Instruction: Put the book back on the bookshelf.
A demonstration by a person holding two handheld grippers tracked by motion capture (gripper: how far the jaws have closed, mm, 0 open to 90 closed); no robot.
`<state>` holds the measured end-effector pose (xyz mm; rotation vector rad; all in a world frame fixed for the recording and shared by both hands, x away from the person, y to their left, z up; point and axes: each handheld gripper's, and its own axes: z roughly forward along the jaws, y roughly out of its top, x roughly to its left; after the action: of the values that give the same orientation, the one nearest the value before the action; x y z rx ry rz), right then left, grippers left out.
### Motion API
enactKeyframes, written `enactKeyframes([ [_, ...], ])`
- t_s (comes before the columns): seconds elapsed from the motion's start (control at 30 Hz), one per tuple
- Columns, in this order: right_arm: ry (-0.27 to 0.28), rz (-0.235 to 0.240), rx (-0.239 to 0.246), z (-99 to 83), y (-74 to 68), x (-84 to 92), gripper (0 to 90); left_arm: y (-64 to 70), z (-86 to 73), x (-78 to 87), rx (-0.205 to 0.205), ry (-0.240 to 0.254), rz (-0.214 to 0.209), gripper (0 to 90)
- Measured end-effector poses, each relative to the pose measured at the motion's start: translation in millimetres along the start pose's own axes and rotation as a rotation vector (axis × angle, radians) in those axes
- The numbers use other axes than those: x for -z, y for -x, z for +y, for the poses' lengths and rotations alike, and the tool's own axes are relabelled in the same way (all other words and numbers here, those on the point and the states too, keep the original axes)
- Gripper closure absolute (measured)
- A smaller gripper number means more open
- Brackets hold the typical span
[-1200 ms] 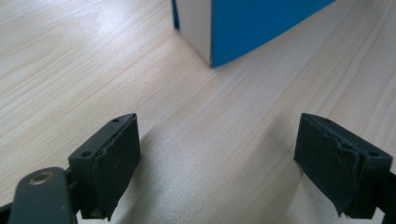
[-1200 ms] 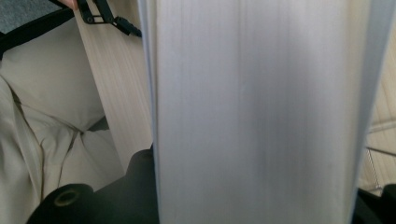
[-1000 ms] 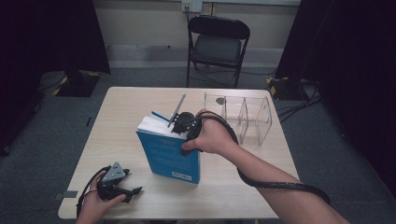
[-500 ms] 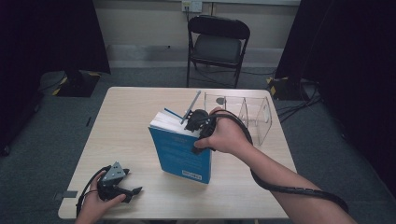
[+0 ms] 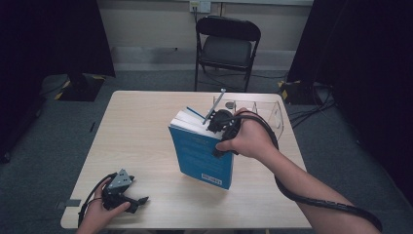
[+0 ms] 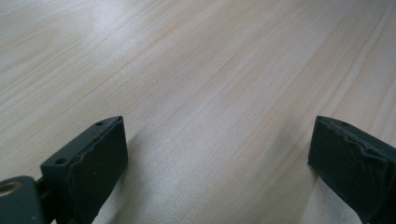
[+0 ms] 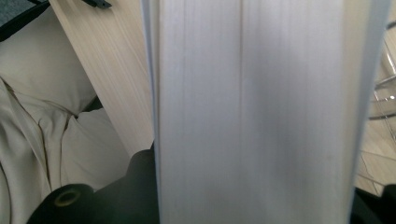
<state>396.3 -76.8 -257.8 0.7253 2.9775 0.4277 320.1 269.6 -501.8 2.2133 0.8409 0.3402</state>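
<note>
A thick book with a blue cover [image 5: 200, 158] stands on end and tilted in the high view, its lower corner near the table [image 5: 141, 126]. My right gripper [image 5: 218, 125] is shut on the book's top edge. In the right gripper view the white page edges [image 7: 252, 112] lie between the jaws. My left gripper [image 5: 138, 200] rests at the table's near left corner. Its jaws have just been opening. The left gripper [image 6: 217, 135] stands open over bare wood with nothing between its pads.
A clear plastic organizer with compartments [image 5: 265, 111] stands at the table's back right, just behind the book and right hand. A black folding chair [image 5: 226, 44] stands beyond the far edge. Pale cloth [image 7: 42, 135] hangs below the table edge in the right gripper view.
The right hand has carried the book to the right and a little up, closer to the clear organizer. The left hand has stayed at the near left corner.
</note>
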Motion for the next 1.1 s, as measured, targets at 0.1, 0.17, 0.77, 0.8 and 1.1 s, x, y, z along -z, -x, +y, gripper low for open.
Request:
enactKeyframes([
  [0.1,0.008,0.001,-0.014,-5.0,1.5,2.7,61.9,-0.9,0.5,-0.1,-0.016,-0.007,0.009,1.7],
  [0.17,0.015,0.002,-0.019,-8.0,2.5,4.1,61.8,-0.8,0.5,-0.1,-0.016,-0.007,0.009,1.6],
  [0.77,0.044,0.005,-0.091,-35.2,10.9,16.5,61.9,-0.5,0.6,-1.5,-0.001,-0.007,0.005,0.0],
  [0.8,0.043,0.002,-0.091,-37.0,11.3,17.7,61.9,-0.4,0.6,-1.5,-0.001,-0.007,0.005,0.0],
  [1.1,0.042,-0.01,-0.144,-57.7,20.2,24.3,61.9,-0.5,0.6,-1.4,-0.002,-0.008,0.005,0.0],
])
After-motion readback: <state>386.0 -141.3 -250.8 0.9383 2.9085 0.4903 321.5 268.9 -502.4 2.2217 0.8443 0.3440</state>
